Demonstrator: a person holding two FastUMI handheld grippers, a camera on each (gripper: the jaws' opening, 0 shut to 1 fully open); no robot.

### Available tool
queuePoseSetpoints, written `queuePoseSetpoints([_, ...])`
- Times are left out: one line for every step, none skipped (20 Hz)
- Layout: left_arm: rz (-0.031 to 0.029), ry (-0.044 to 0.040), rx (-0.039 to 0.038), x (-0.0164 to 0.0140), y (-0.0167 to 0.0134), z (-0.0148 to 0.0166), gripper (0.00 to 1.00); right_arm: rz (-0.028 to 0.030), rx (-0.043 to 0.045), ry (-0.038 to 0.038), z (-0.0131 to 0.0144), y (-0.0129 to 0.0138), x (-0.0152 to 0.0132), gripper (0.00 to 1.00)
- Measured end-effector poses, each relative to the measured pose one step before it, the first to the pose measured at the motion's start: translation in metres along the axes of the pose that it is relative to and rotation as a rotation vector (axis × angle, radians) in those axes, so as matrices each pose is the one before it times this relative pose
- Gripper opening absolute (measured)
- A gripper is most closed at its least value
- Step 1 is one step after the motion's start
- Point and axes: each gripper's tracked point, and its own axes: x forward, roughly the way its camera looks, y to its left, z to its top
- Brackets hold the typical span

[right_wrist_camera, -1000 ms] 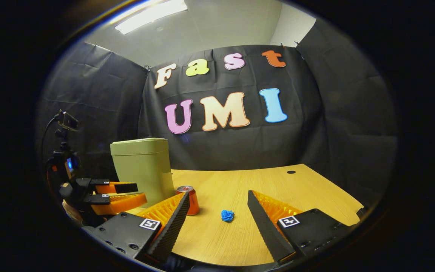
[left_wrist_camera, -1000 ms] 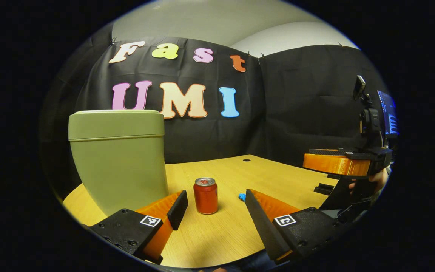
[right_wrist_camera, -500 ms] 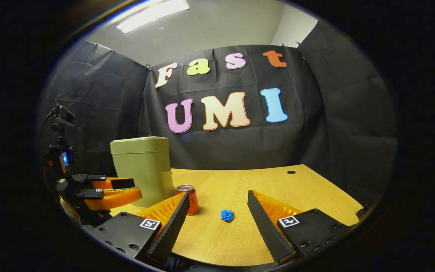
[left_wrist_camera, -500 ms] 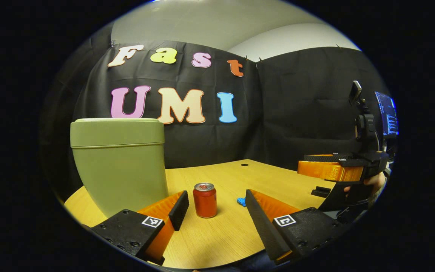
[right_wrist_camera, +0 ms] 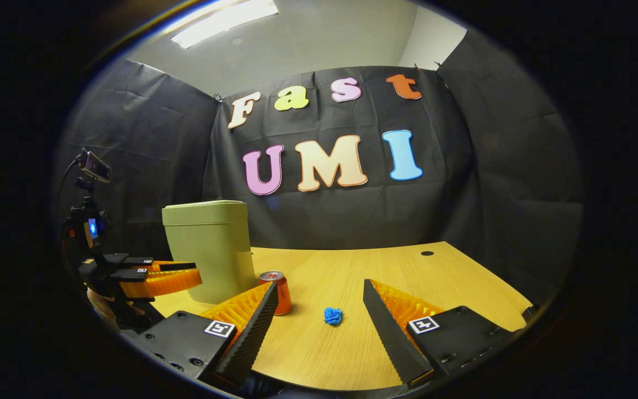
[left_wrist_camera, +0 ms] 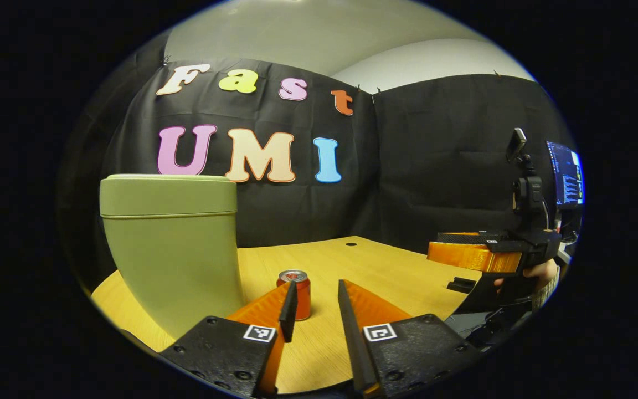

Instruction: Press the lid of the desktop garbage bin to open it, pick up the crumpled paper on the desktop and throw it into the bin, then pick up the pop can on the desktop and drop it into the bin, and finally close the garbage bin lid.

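Left gripper view shows the left gripper (left_wrist_camera: 315, 302) narrowed from wide to a slim empty gap, likely readying to press the closed bin (left_wrist_camera: 172, 244) lid; right gripper (right_wrist_camera: 319, 316) fingers gape empty.

- The garbage bin (right_wrist_camera: 211, 249), lid shut, blocks the table's (right_wrist_camera: 407, 277) far left.
- The pop can (right_wrist_camera: 277, 291) stands just right of it.
- The crumpled paper (right_wrist_camera: 333, 316) lies apart, bare tabletop around.

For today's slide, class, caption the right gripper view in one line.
Open claw faces blue paper, can and shut bin on the desk.
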Motion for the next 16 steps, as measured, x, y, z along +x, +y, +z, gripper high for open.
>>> queuePoseSetpoints([-0.00579, 0.00101, 0.00202, 0.00044, -0.00124, 0.00006, 0.34, -0.00116, -0.00119, 0.00056, 0.00006, -0.00046, -0.00042, 0.97])
queuePoseSetpoints([-0.00247, -0.00118, 0.00116, -0.00008, -0.0004, 0.00063, 0.29, -0.00264, -0.00063, 0.00012, 0.00036, -0.00102, 0.00007, 0.97])
queuePoseSetpoints([-0.00461, 0.00154, -0.00175, -0.00015, -0.00005, -0.00008, 0.23, -0.00113, 0.00084, -0.00092, -0.00014, -0.00089, -0.00026, 0.94])
queuePoseSetpoints([-0.00368, 0.00587, -0.00175, 0.00037, -0.00105, -0.00181, 0.18, 0.00192, 0.00266, -0.00127, 0.00002, 0.00039, -0.0006, 0.97])
queuePoseSetpoints([-0.0019, 0.00811, -0.00305, -0.00067, -0.00096, -0.00254, 0.11, 0.00212, 0.0024, -0.00205, 0.0004, 0.00035, 0.00021, 0.97])
queuePoseSetpoints([0.0022, 0.00865, -0.00487, -0.00008, 0.00085, -0.00238, 0.08, -0.00023, 0.00155, -0.00094, 0.00087, -0.0002, 0.00034, 0.94])
queuePoseSetpoints([0.00606, -0.00016, -0.00818, 0.00001, 0.00228, 0.00028, 0.02, 0.00012, -0.00039, 0.00238, -0.00062, 0.00017, 0.00027, 0.97])
queuePoseSetpoints([0.00461, 0.00115, -0.00885, 0.00021, 0.0025, -0.00036, 0.0, -0.00062, -0.00167, 0.00465, -0.00085, -0.00005, 0.0007, 0.97])
queuePoseSetpoints([-0.00296, 0.00783, -0.01115, -0.00076, 0.00082, -0.00205, 0.0, -0.00216, -0.00229, 0.00091, -0.00076, -0.00059, -0.00023, 0.97])
queuePoseSetpoints([-0.01811, 0.00634, -0.01171, -0.00204, -0.00416, -0.00272, 0.0, 0.00035, -0.00131, -0.00193, 0.00071, 0.00012, -0.00007, 0.97])
queuePoseSetpoints([-0.02256, -0.00314, -0.01251, -0.00003, -0.00628, 0.003, 0.0, 0.00276, 0.00011, -0.00024, -0.00066, 0.00096, -0.00002, 0.97])
queuePoseSetpoints([-0.02608, -0.00697, -0.01225, -0.00267, -0.00473, 0.00267, 0.0, 0.00278, 0.00072, 0.00219, -0.00066, 0.00104, 0.00025, 0.97])
queuePoseSetpoints([-0.02066, -0.00701, -0.00927, -0.00437, -0.005, 0.00377, 0.0, 0.00237, 0.00004, 0.00473, -0.00209, 0.00096, 0.00082, 0.97])
queuePoseSetpoints([-0.01074, -0.01917, 0.00577, -0.00227, -0.00183, 0.00876, 0.0, 0.00078, 0.00114, 0.00506, -0.00108, -0.00018, 0.00073, 0.97])
queuePoseSetpoints([0.0063, -0.02449, 0.02033, -0.00381, 0.00108, 0.01289, 0.0, 0.00353, 0.00092, 0.00408, -0.00127, 0.00042, 0.00023, 0.97])
queuePoseSetpoints([0.01718, -0.01756, 0.03057, -0.00507, 0.00586, 0.01286, 0.0, 0.0043, 0.00078, 0.00011, 0.00071, 0.00115, 0.00043, 0.97])
